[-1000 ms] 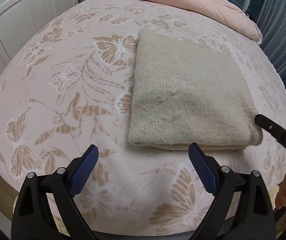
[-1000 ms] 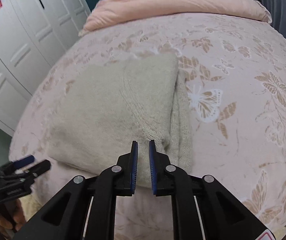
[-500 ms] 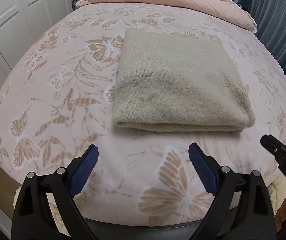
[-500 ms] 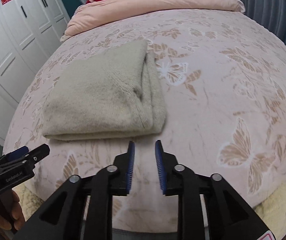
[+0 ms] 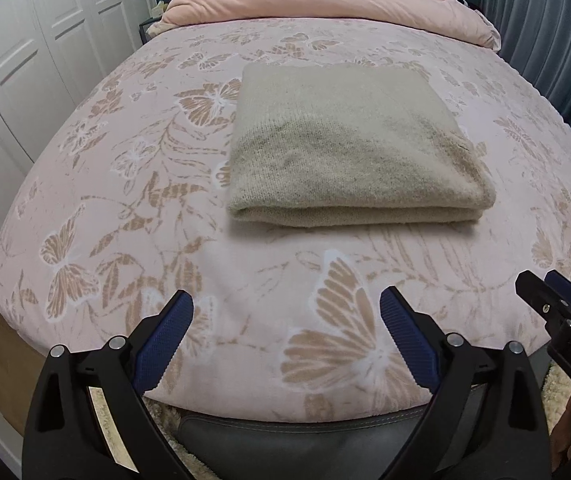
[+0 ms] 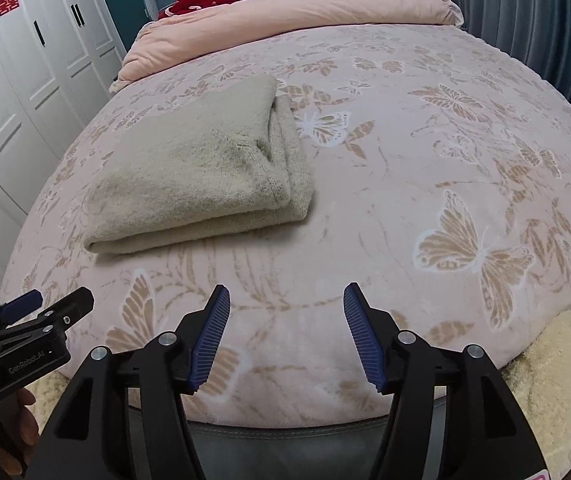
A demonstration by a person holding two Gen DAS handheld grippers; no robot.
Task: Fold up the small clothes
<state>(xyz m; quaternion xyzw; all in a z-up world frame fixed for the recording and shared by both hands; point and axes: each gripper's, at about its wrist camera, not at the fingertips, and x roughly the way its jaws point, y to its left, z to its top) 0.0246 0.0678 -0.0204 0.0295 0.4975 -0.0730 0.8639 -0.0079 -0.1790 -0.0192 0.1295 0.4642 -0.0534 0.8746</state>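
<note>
My left gripper (image 5: 285, 340) has its fingers (image 5: 163, 344) wide apart and empty. My right gripper (image 6: 285, 338) has just been opening; nothing sits between its fingers. Both hang over the near edge of the bed (image 5: 105, 184), apart from the beige knit garment (image 5: 349, 152). The garment lies folded into a compact rectangle mid-bed, left of my right gripper. Judgement: folding of this item is complete; no other unfolded clothes are visible.
</note>
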